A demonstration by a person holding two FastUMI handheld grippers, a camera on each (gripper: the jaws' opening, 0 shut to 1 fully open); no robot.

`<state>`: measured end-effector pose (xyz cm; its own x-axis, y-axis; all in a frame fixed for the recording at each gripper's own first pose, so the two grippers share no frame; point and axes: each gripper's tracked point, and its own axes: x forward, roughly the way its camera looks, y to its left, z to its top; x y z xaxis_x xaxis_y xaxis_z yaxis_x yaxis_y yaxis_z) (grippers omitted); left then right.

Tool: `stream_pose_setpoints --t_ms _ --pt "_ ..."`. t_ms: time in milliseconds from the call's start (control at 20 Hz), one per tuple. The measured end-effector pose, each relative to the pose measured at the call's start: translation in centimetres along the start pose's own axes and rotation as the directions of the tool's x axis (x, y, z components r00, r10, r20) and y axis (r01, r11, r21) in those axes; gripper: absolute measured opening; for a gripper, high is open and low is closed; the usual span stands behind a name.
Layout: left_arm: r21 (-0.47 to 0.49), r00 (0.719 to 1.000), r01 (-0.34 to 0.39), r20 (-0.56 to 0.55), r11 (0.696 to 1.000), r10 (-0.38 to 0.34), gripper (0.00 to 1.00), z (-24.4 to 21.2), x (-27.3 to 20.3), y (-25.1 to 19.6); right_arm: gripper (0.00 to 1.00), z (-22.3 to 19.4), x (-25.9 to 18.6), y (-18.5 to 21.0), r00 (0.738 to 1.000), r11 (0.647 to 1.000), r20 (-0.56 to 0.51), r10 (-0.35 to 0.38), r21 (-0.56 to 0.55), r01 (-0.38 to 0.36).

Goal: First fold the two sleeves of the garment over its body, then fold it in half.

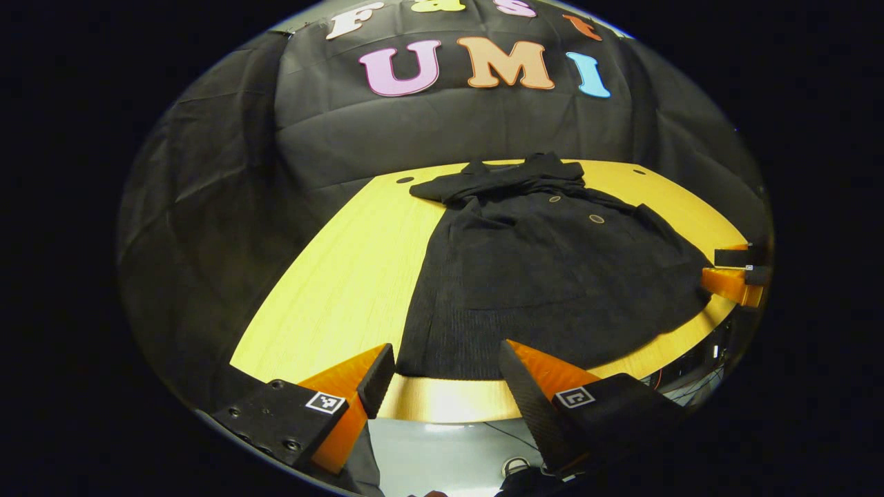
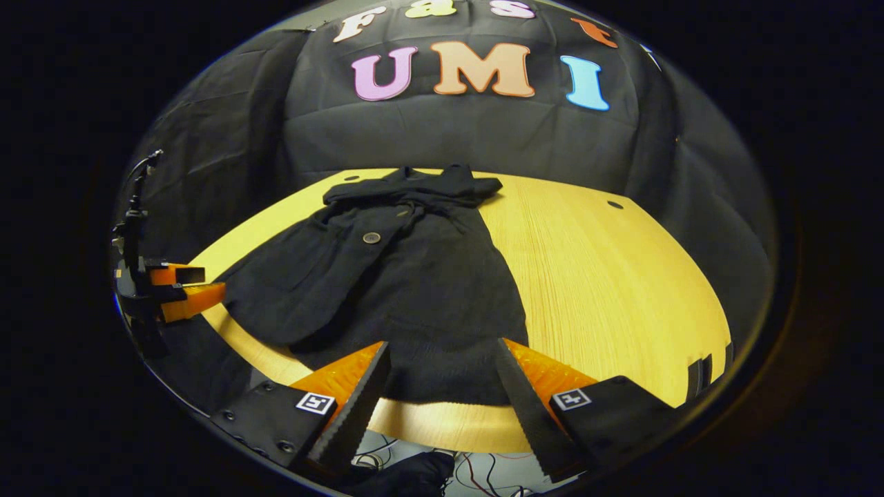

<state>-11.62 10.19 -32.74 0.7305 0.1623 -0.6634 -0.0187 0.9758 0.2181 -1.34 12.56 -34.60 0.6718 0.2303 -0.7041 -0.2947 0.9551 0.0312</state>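
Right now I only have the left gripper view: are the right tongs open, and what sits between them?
Observer: Open. The right tongs stand spread, with the near hem of the black buttoned garment showing between them, ungripped.
Operator: What's at the table's far-right edge?
Observer: Two dark slots in the rim of the yellow wooden table.
Operator: And my left tongs from outside?
Observer: The left tongs point at the garment's side from the table edge; I can't tell whether they touch.

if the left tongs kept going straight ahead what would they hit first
Most likely the near hem of the black garment at the table edge, just ahead of the open left tongs; depth is uncertain.
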Motion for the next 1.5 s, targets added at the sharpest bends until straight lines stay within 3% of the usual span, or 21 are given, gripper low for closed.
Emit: stream_pose_setpoints --t_ms 150,300,400,550,700,750,900,950,1000,1050,1150,1350,1500 --pt "0.003 1.0 0.021 -0.009 1.0 -0.021 0.95 -0.7 0.6 -0.3 0.98 -1.9 0.7 -0.2 0.998 1.0 -0.056 -0.015 -0.02 0.014" --pt "0.008 0.999 0.038 -0.007 0.999 -0.038 0.95 -0.8 0.6 -0.7 0.98 -2.0 0.5 -0.1 0.999 0.997 -0.035 -0.002 0.072 0.004" --pt "-0.014 0.999 0.05 0.005 0.999 -0.05 0.92 -0.9 0.8 -0.8 0.96 -2.1 0.7 0.1 1.0 0.998 -0.019 -0.009 0.064 0.01" --pt "-0.137 0.998 0.062 0.01 0.989 -0.061 0.88 -1.4 0.8 -0.9 0.98 -2.0 0.7 0.2 1.0 0.998 -0.006 -0.009 0.07 0.009" --pt "-0.109 0.997 0.078 -0.008 0.991 -0.079 0.79 -1.3 1.0 -2.2 0.93 -2.2 0.8 1.0 0.999 0.997 -0.032 0.009 0.071 -0.006" --pt "-0.115 0.995 0.101 -0.014 0.988 -0.103 0.62 -1.2 0.8 -2.8 0.87 -2.1 0.8 1.6 0.999 0.998 -0.041 0.018 0.059 -0.016" --pt "-0.136 0.994 0.103 -0.017 0.985 -0.107 0.1 -0.7 1.0 -3.7 0.54 -2.0 0.7 2.3 0.998 0.999 -0.056 0.029 0.015 -0.029" --pt "-0.135 0.995 0.096 -0.021 0.986 -0.1 0.02 -0.8 1.0 -3.7 0.43 -2.0 0.6 2.8 0.997 0.999 -0.063 0.043 0.015 -0.042" --pt "-0.133 0.995 0.093 -0.028 0.987 -0.097 0.0 -0.8 1.0 -3.7 0.36 -2.0 0.5 3.0 0.997 0.999 -0.067 0.049 0.016 -0.048" --pt "-0.136 0.994 0.098 -0.032 0.986 -0.103 0.0 -0.8 0.8 -3.7 0.22 -1.9 0.5 3.1 0.996 0.999 -0.074 0.054 0.012 -0.053" --pt "-0.172 0.991 0.114 -0.045 0.978 -0.124 0.0 -0.7 0.9 -3.5 0.15 -1.8 0.4 3.1 0.995 0.999 -0.082 0.047 -0.003 -0.048" --pt "-0.213 0.988 0.108 -0.084 0.971 -0.128 0.0 -0.5 1.2 -2.4 0.08 -0.8 -0.1 3.1 0.996 0.997 -0.091 0.021 -0.068 -0.027" --pt "-0.208 0.991 0.108 -0.05 0.972 -0.121 0.0 2.1 1.4 -1.3 0.08 2.0 -0.1 2.9 0.998 0.995 -0.057 0.03 -0.091 -0.035"
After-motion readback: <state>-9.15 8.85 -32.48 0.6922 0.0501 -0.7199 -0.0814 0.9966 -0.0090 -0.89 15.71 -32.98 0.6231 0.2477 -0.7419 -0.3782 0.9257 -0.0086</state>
